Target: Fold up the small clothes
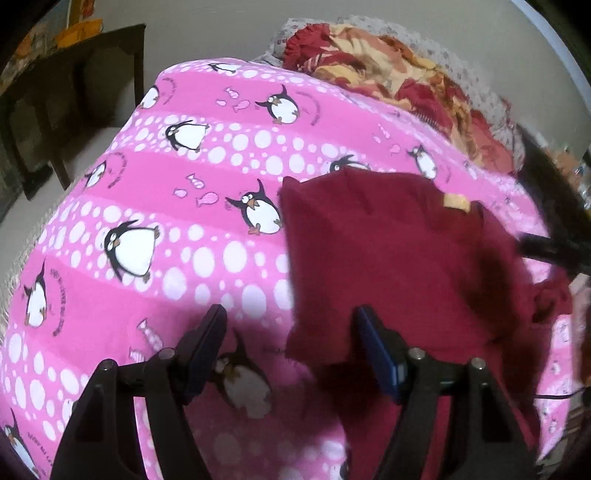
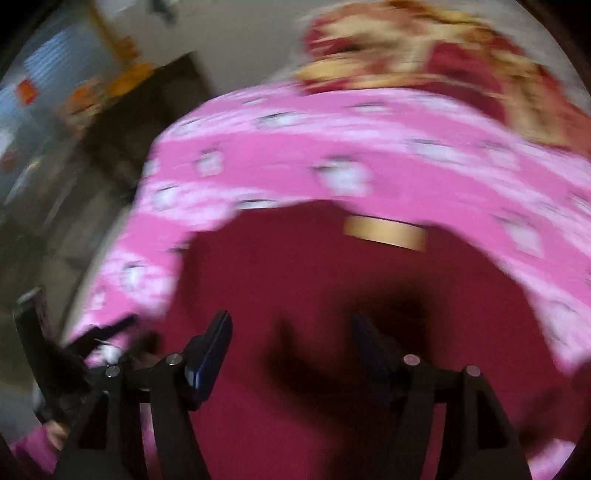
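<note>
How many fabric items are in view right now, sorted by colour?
Dark red garment: 1
Pink penguin blanket: 1
Red-and-yellow floral quilt: 1
Total: 3
Both claws, left and right, are open and hold nothing.

A pink penguin-print bedsheet (image 1: 229, 177) is covering the bed, a dark wooden chair (image 1: 74, 103) standing beside a pale wall (image 1: 207, 29).

Dim indoor light; left wrist view mostly sharp with fisheye-curved edges, right wrist view heavily smeared by motion blur.
</note>
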